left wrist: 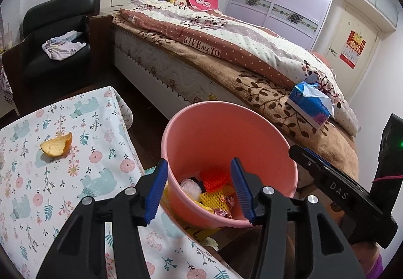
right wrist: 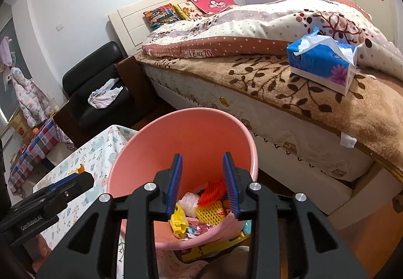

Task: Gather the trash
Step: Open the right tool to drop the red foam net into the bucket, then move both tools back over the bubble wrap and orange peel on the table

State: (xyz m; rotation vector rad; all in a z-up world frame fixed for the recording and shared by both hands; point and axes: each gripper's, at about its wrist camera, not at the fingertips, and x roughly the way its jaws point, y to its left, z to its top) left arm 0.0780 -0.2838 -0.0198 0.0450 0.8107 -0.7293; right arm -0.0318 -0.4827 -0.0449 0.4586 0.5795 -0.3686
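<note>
Evidently I was mid-drop: both grippers, left [left wrist: 199,165] and right [right wrist: 202,165], hung open, empty, over the round pink plastic bucket [left wrist: 221,112]; the curled orange peel [left wrist: 57,145] needed fetching next.

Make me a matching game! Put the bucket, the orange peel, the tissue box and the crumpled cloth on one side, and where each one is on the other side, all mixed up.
Things:
1. pink bucket
2. orange peel
3. tissue box
4. crumpled cloth

Places:
A. on the bed's brown blanket
B. on the black armchair
C. between the table and the bed, with trash inside
D. on the flowery tablecloth

Pairs: 1-C, 2-D, 3-A, 4-B
</note>
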